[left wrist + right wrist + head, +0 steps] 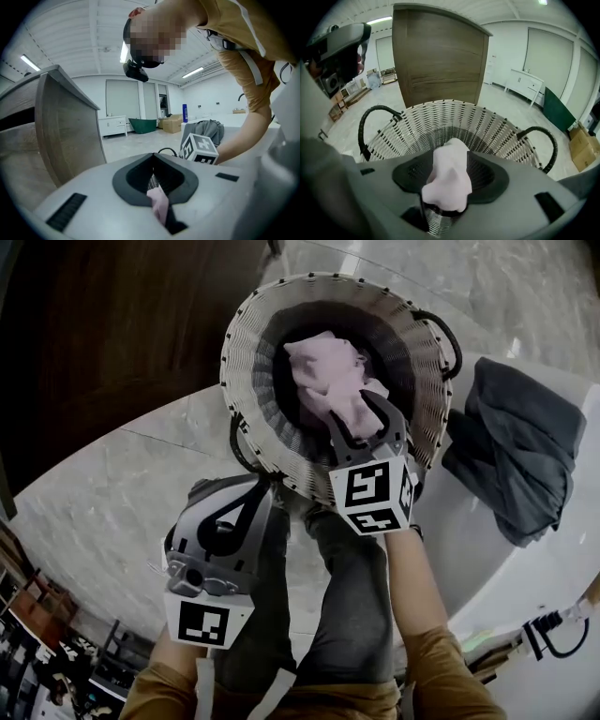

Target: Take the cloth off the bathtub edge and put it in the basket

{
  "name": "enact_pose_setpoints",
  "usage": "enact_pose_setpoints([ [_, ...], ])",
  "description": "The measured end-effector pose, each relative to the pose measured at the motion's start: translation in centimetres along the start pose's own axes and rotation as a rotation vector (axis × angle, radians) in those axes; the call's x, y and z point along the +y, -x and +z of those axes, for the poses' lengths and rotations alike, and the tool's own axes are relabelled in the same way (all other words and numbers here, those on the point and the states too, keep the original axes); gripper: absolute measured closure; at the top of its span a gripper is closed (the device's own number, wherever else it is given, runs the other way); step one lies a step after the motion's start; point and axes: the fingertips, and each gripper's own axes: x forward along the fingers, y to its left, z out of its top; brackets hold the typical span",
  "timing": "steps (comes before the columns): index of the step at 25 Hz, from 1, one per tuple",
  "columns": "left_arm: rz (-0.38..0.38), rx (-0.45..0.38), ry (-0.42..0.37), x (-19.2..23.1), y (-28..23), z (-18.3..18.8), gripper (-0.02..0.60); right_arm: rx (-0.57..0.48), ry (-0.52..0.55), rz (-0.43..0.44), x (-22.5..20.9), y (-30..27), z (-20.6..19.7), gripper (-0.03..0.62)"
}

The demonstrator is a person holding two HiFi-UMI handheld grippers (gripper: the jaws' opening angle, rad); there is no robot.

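The print on show is the black-and-white square markers: one on the cube of your right gripper (pixel 354 413), facing up at you (pixel 373 493), and one on the cube of your left gripper (pixel 255 491), low in the head view (pixel 202 622). They are block patterns, not letters.

Your right fingers (pixel 485 171) stand part-way open inside the mouth of the basket (pixel 248 343). The pink cloth (pixel 328 381) sits between them, bulging up through the gap as a soft lump (pixel 447 183). The pads are spread to either side of it rather than pinching it flat. The gripper tilts steeply down over the near rim.

Your left fingers (pixel 140 176) are pressed together, and a narrow pink strip (pixel 159 204) is caught between them near their base. You cannot tell from these views whether it belongs to the pink cloth. That gripper is outside the basket, just below its near rim, pointing roughly level.

The pink cloth lies bunched in the bottom of the basket. In the head view its long axis runs from the upper left of the basket down to the lower right, ending at your right fingers. In the right gripper view its free end points up toward the woven far wall (pixel 440 122), between the two black handles (pixel 370 126).

A grey cloth (pixel 516 446) is draped over the white bathtub edge (pixel 469 521), to the right of the basket and apart from both grippers.
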Motion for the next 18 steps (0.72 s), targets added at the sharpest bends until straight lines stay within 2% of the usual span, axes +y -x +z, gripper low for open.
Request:
enact_pose_setpoints([
  [3, -0.013, -0.014, -0.019, -0.2, -1.0, -0.8, 0.575, 0.006, 0.014, -0.003, 0.2, -0.9, -1.0, 0.352],
  [9, -0.02, -0.033, -0.038, 0.3, -2.2, -1.3, 0.575, 0.029, 0.023, -0.035, -1.2, -1.4, -2.5, 0.345],
  [18, -0.031, -0.029, -0.028, 0.2, -1.5, 0.6, 0.575, 0.046, 0.033, -0.052, -1.2, 0.7, -2.0, 0.345],
])
